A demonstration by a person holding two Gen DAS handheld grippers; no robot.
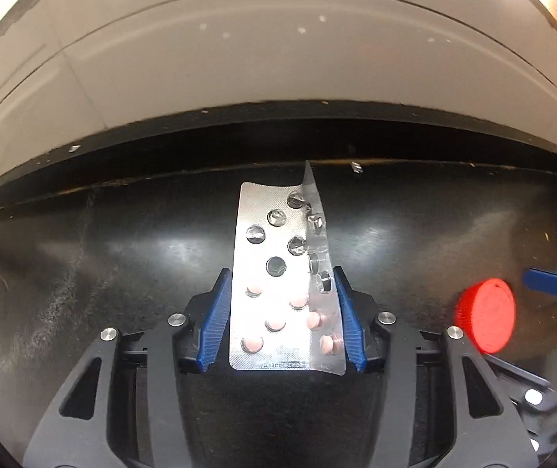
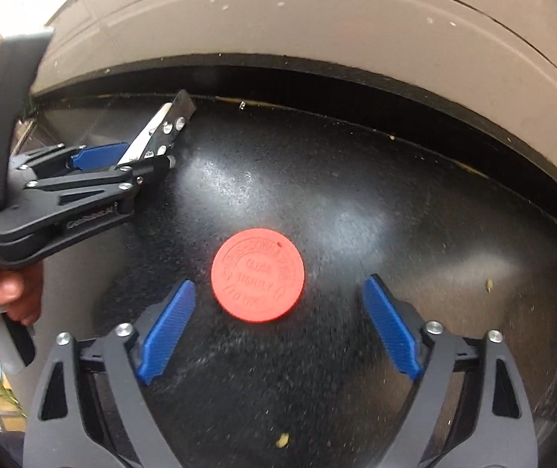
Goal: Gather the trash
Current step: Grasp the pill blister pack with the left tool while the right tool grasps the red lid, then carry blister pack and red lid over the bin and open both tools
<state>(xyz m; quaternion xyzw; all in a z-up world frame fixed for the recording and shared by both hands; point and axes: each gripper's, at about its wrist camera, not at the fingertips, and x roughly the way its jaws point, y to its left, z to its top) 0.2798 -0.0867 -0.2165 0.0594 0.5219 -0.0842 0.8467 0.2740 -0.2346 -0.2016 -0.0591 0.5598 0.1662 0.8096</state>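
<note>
A black table (image 2: 356, 195) fills both views, glossy and speckled, with a straight far edge beyond both tools; past that edge lies pale floor (image 1: 278, 58) with faint seams. Ahead of the right tool (image 2: 278, 323) and off to its right the dark surface is open, carrying only small yellowish crumbs (image 2: 488, 284).

The left tool (image 1: 284, 312) is clamped on a silver blister pack (image 1: 274, 273), its blue pads (image 1: 216, 319) pressing the pack's two long sides. The pack stands lengthwise between the pads and reaches forward beyond their tips toward the far table edge. Its right side is folded upward. The pockets nearer the tool hold pink tablets (image 1: 253, 344); those farther out look empty and crushed.

The right tool is spread wide, gripping nothing. A red bottle cap (image 2: 258, 275) lies flat on the table just ahead of its pads and between their lines, touching neither, nearer the left pad. Raised lettering on the cap reads "CLOSE TIGHTLY".

Only the left wrist view shows the tablets and pockets. There the cap (image 1: 487, 314) appears blurred, off to the left tool's right, with a blue pad of the right tool just beyond it. Only the right wrist view shows the left tool (image 2: 138, 152) from the side, held above the table at the far left, the pack (image 2: 161, 132) edge-on, and the person's hand (image 2: 1, 304) on its handle.
</note>
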